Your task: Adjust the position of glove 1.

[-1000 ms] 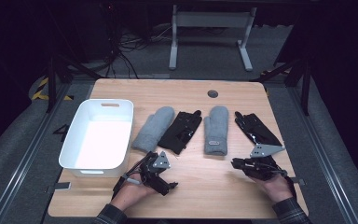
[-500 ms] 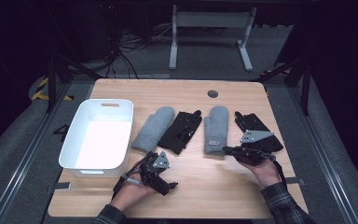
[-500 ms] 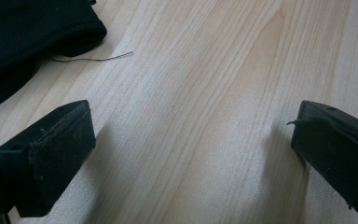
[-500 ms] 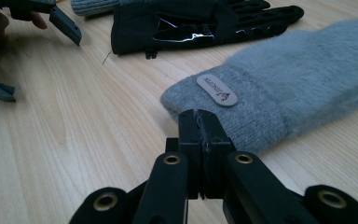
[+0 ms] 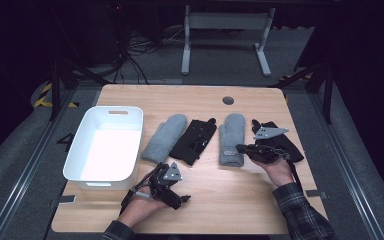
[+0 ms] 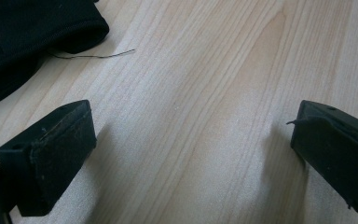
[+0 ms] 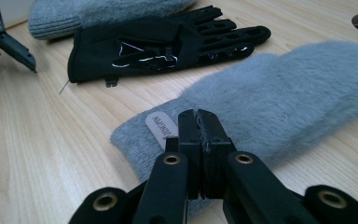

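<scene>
On the wooden table (image 5: 240,200) my four gloves lie in a row, and the white plastic bin (image 5: 80,165) near the left edge has nothing in it. So I think no glove is put away yet, and all the work is left to do.

My right tool (image 7: 198,122) has its jaws pressed tight together with nothing between them. Its tip is at the cuff of the fuzzy grey mitten (image 7: 279,93), which lies toward the right edge. I cannot tell if it touches.

My left tool (image 6: 191,158) is wide open over bare wood by the near edge.

The other fuzzy grey mitten (image 5: 164,137) lies just beside the bin. One thin black glove (image 5: 195,141) lies between the mittens. The other black glove (image 5: 290,147) lies under my right hand (image 5: 279,172).
</scene>
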Action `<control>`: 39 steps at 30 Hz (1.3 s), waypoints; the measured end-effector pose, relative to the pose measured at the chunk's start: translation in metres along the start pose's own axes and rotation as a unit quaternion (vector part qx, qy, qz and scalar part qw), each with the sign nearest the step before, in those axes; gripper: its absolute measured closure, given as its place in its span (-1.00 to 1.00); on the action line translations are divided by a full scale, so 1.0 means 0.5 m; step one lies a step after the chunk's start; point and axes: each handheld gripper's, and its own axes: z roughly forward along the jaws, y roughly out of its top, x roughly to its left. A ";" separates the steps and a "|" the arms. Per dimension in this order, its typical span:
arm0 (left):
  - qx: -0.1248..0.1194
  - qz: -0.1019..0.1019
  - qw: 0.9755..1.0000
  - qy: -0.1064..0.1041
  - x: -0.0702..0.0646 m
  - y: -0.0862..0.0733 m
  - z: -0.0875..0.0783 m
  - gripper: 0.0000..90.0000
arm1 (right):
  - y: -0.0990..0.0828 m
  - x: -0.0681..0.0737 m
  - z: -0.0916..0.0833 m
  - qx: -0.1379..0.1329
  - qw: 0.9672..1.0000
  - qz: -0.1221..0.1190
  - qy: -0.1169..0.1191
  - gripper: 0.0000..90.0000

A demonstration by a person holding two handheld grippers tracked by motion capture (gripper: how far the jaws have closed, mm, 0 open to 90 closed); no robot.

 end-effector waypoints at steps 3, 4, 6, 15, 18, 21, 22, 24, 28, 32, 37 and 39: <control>0.000 0.000 1.000 -0.001 0.000 0.000 0.000 -0.99 | -0.008 -0.011 0.017 0.012 1.000 0.006 -0.004 0.99; 0.000 0.001 1.000 0.000 0.000 0.000 0.000 -0.99 | -0.010 -0.013 0.022 0.018 1.000 0.005 -0.006 0.99; 0.000 0.000 1.000 -0.001 0.000 0.000 0.000 -0.99 | -0.014 -0.015 0.029 0.029 1.000 0.007 -0.004 1.00; 0.000 0.000 1.000 -0.001 0.000 0.000 0.000 -0.99 | -0.018 -0.001 0.037 0.050 0.999 0.000 0.009 1.00; 0.000 0.000 1.000 -0.001 0.000 0.000 0.000 -0.99 | -0.019 0.005 0.035 0.052 0.999 -0.002 0.017 1.00; 0.000 0.000 1.000 -0.001 0.000 0.000 0.000 -0.99 | -0.023 0.013 0.031 0.053 0.998 -0.004 0.027 1.00; 0.000 0.000 1.000 -0.001 0.000 0.000 0.000 -0.99 | -0.024 0.015 0.029 0.054 0.998 -0.008 0.029 1.00; 0.000 0.000 1.000 -0.002 0.000 0.000 0.000 -0.99 | -0.027 0.023 0.025 0.056 0.998 -0.012 0.031 1.00; 0.000 0.000 1.000 -0.002 0.000 0.000 0.000 -0.99 | -0.031 0.039 0.020 0.060 0.997 -0.020 0.038 1.00; 0.000 0.001 1.000 -0.002 0.001 0.000 0.000 -0.99 | -0.039 0.057 0.011 0.061 0.997 -0.022 0.045 1.00; 0.000 0.002 1.000 -0.003 0.001 0.000 0.000 -1.00 | -0.044 0.078 0.005 0.063 0.996 -0.029 0.051 1.00; 0.000 0.002 1.000 -0.002 0.001 0.000 0.000 -1.00 | -0.046 0.097 0.002 0.065 0.995 -0.036 0.058 1.00</control>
